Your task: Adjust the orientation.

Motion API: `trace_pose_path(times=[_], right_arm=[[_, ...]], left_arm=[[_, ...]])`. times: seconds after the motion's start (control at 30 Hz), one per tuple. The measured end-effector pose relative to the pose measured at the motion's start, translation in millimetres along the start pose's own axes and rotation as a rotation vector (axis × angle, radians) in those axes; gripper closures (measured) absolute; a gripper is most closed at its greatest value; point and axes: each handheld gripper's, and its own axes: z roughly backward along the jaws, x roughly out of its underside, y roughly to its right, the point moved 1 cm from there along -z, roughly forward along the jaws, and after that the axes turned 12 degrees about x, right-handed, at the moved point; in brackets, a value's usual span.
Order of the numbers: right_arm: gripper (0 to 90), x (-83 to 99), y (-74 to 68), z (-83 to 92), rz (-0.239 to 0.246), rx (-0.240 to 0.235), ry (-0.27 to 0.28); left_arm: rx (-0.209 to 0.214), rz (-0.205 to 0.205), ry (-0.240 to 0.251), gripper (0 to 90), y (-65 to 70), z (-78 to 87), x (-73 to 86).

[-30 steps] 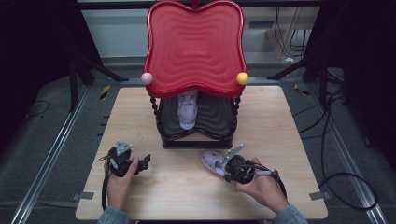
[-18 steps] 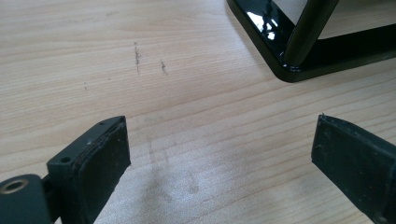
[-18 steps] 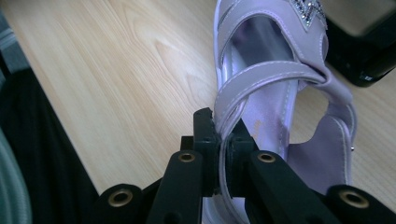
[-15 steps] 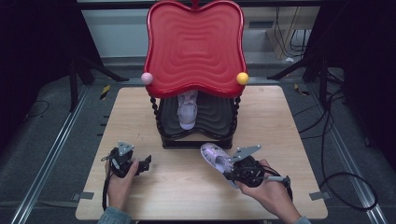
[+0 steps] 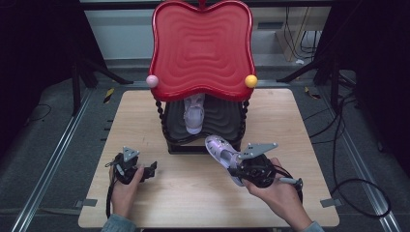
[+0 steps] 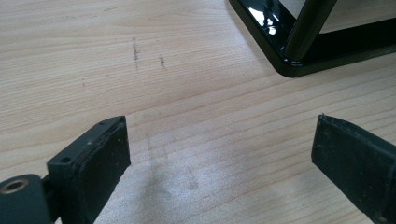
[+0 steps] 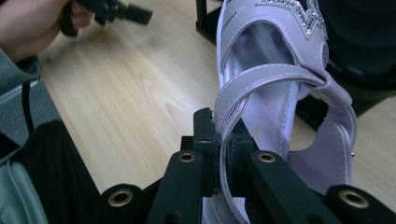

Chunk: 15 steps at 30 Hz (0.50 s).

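A lilac sandal (image 5: 221, 151) hangs above the table in front of the rack, toe pointing up and left. My right gripper (image 5: 241, 169) is shut on the sandal's strap (image 7: 224, 140), its jaws pinching the thin strap between them. A second lilac sandal (image 5: 194, 115) lies on the black lower shelf (image 5: 222, 121) of the rack, under the red wavy top (image 5: 202, 48). My left gripper (image 5: 149, 170) rests low over the table at the front left, jaws wide open with bare wood (image 6: 210, 154) between them.
The rack stands at the table's middle back, with a pink ball (image 5: 152, 80) and a yellow ball (image 5: 251, 80) at its top corners. Its black base corner (image 6: 289, 60) lies just ahead of my left gripper. Cables trail on the floor to the right.
My right gripper has risen off the table with the sandal and tilted its toe up toward the rack. The left gripper has stayed where it was.
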Motion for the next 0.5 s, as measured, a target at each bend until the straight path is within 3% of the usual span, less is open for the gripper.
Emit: trace_pose_path(times=[0.2, 0.5], right_arm=[[86.7, -10.2, -0.4, -0.7, -0.054, 0.011, 0.059], [86.7, -22.2, 3.9, -11.6, -0.151, 0.073, 0.149]], left_arm=[[0.001, 0.0, -0.003, 3.7, 0.1, -0.5, 0.2], [0.002, -0.001, -0.003, 3.8, -0.3, -0.4, 0.1]])
